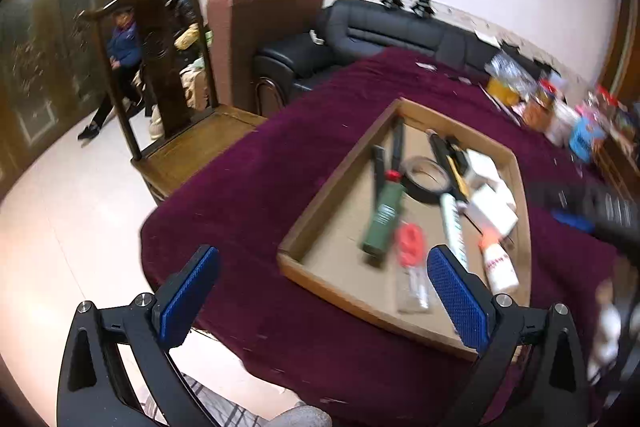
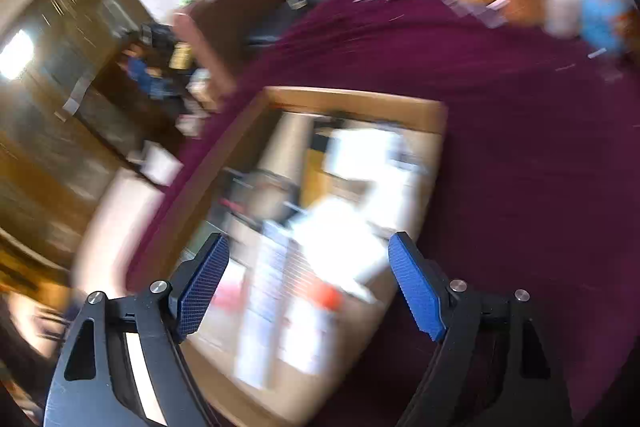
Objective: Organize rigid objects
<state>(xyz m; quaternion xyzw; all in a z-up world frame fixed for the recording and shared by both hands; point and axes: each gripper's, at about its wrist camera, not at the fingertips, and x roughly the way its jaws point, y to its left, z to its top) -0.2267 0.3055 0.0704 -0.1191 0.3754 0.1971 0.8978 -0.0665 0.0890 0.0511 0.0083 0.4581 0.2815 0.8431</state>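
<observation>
My left gripper (image 1: 322,291) stands wide apart with nothing between its blue pads, hanging over the near edge of the table where the purple cloth (image 1: 248,195) drops toward the pale floor; its right finger (image 1: 458,297) overlaps the near corner of the wooden tray (image 1: 320,195). My right gripper (image 2: 308,279) is spread wide too and holds nothing, hovering above the tray's near end, though its view is so smeared I can only make out white shapes and a red-orange cap there. Inside the tray, nearest me, I see a clear packet with a red top (image 1: 412,267) and a white bottle (image 1: 500,267) with an orange tip, then a dark green bottle (image 1: 384,219) with a red cap beside a long white tube (image 1: 454,231). Further in lie a roll of black tape (image 1: 426,179), white boxes (image 1: 490,205) against the right wall, and dark tools toward the far corner. Beyond the table stand a wooden chair (image 1: 168,75) and a black sofa (image 1: 384,31)
</observation>
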